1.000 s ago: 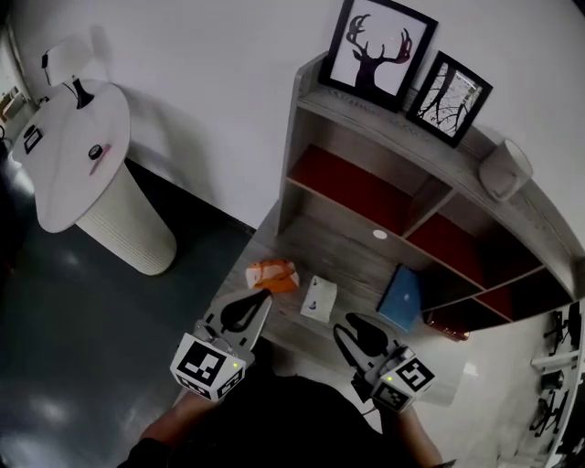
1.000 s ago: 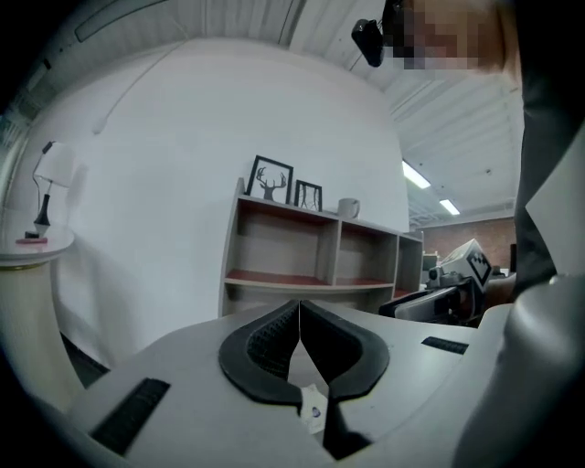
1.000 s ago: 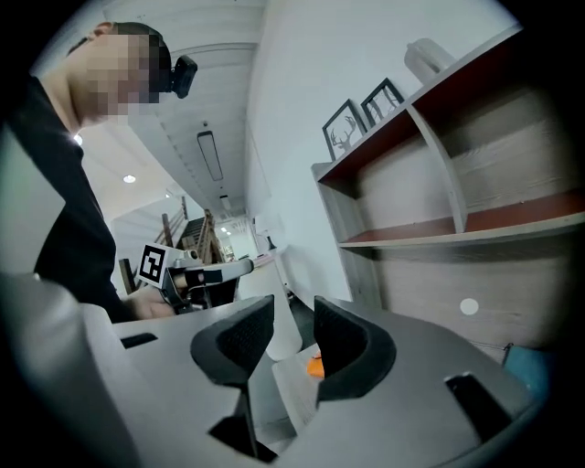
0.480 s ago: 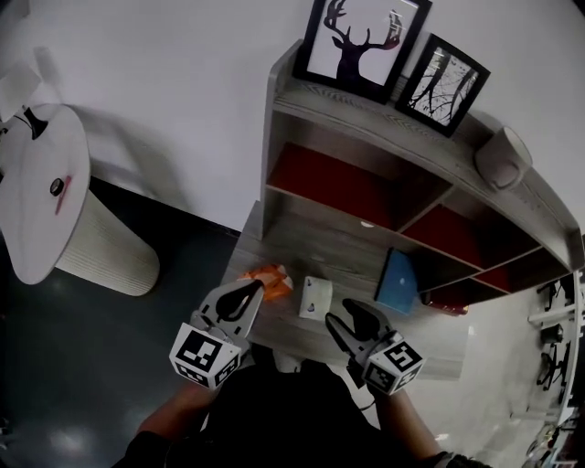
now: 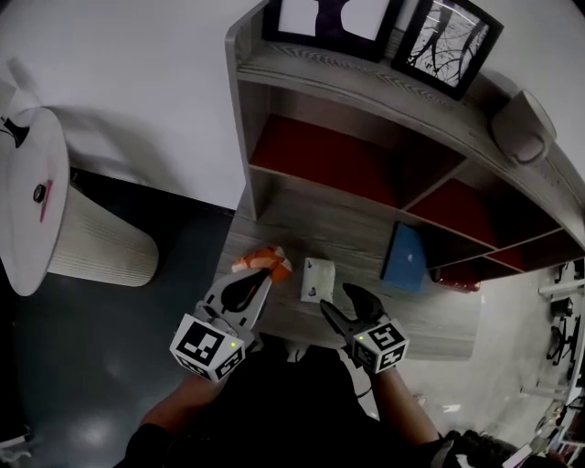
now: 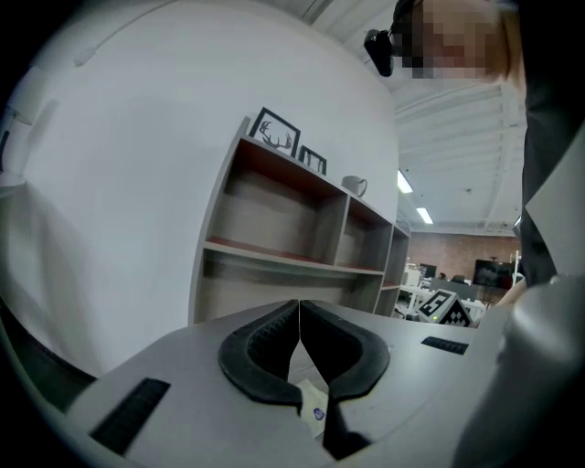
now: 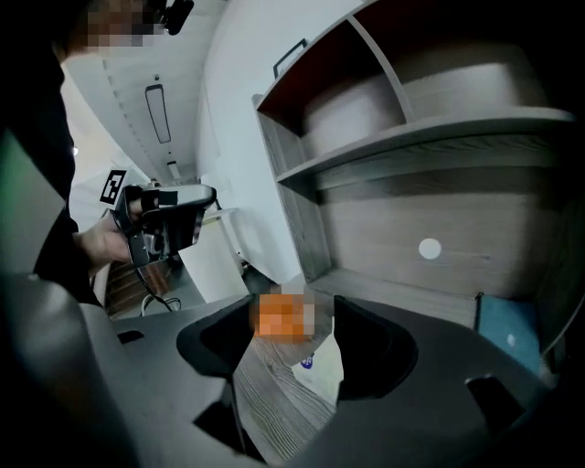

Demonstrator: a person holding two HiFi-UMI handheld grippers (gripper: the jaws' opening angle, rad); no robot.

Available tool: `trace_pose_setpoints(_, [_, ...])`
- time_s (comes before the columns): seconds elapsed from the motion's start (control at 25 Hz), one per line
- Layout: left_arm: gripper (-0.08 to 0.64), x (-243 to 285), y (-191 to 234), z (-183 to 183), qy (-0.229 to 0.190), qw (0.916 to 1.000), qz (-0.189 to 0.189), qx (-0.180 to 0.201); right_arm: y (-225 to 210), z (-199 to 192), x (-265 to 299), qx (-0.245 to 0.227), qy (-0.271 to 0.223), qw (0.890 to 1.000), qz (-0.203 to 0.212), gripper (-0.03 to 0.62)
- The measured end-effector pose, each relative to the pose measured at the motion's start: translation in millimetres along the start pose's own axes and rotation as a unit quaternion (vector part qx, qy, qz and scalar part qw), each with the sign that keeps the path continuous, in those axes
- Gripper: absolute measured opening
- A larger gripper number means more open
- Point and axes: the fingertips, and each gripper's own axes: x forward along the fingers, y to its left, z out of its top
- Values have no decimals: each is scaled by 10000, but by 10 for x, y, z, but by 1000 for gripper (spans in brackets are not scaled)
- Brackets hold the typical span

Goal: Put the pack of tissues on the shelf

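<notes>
So the setup is a grey wood-grain bench [image 5: 430,320] with a matching shelf [image 5: 239,110] sitting at the back of it, red panels behind the compartments, plain white wall behind that. The floor [image 5: 91,347] is dark, and off to the left there's one round white table [image 5: 23,201] on a ribbed base. Count-wise, there are two framed pictures [image 5: 320,18] [image 5: 448,41] and one white mug [image 5: 523,128] on top of the shelf. Down on the bench there's one orange packet [image 5: 260,260], one blue thing [image 5: 405,258] over by the right-hand compartments, and one pack of tissues [image 5: 317,279]. The pack is white and lies flat on the bench between the orange packet and the blue thing, so it's in front of the shelf, not on it. The left tool [image 5: 259,283] is closed tip to tip with nothing in it, right by the orange packet. The right tool [image 5: 335,295] has just been opening up. Its jaws are wide apart, and the tissues sit just ahead of the gap with neither pad pressing on them.
</notes>
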Motion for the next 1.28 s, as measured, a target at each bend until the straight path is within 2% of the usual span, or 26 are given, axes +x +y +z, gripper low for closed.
trace_pose_setpoints(0.24, [17,139,7,-214,138,9997,-168,-66,-113,-355,312,49,246,9997,-24,233])
trace_pose_setpoints(0.6, [17,174,125,-388,394,9991,-170,-64,-361,-1129,673,174,1042,9942,-225,236])
trace_pose_setpoints(0.92, [17,230,156,-376,423,9989,-166,-69,-458,-1392,770,171,1402,9892,-379,233])
trace_pose_setpoints(1.0, [17,242,155,-379,414,9989,-179,-87,-449,-1329,779,121,1431,9887,-417,195])
trace_pose_setpoints(1.12, [17,258,141,-369,398,9989,-201,-121,-452,-1219,755,133,1393,9889,-499,70])
trace_pose_setpoints(1.28, [17,272,99,-288,328,9990,-287,-121,-486,-1242,647,14,1476,9874,-572,34])
